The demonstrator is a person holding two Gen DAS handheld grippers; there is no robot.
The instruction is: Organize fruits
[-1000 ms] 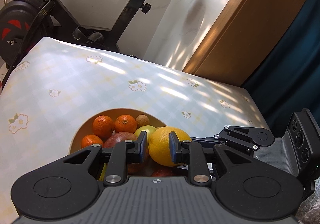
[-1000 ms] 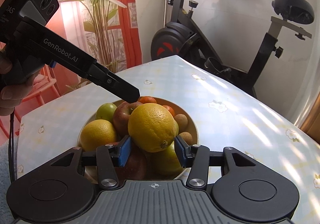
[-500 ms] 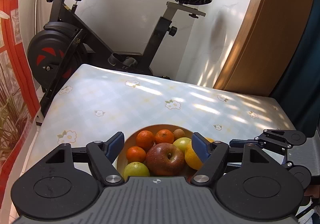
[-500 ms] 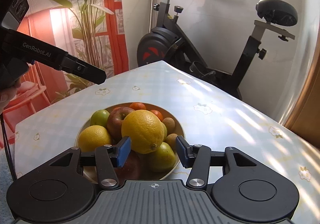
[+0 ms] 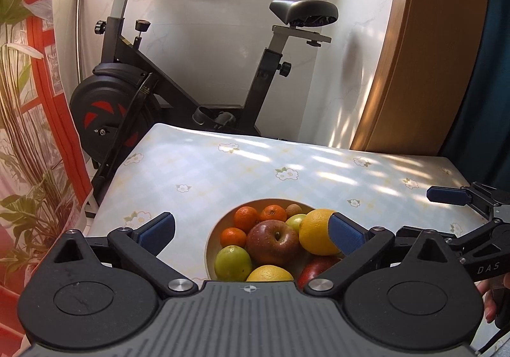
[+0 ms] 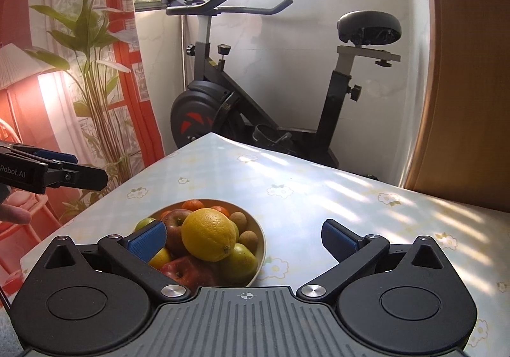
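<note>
A beige bowl (image 5: 211,240) full of fruit sits on the table near its front edge. A big yellow orange (image 5: 315,231) lies on top, with a red apple (image 5: 274,242), small tangerines (image 5: 245,218) and green fruit (image 5: 232,263) around it. My left gripper (image 5: 251,236) is open and empty, held above and in front of the bowl. My right gripper (image 6: 244,239) is open and empty too, with the bowl (image 6: 259,248) and the orange (image 6: 208,234) towards its left finger. Each gripper shows at the edge of the other's view.
The table (image 5: 255,165) has a pale blue checked cloth with flowers. An exercise bike (image 5: 178,83) stands behind it against the white wall. A red curtain and plant (image 6: 92,76) are on the left, a wooden door (image 5: 430,54) on the right.
Both grippers have drawn back and up from the bowl and opened wide. The right gripper let go of the yellow orange, which rests on the pile.
</note>
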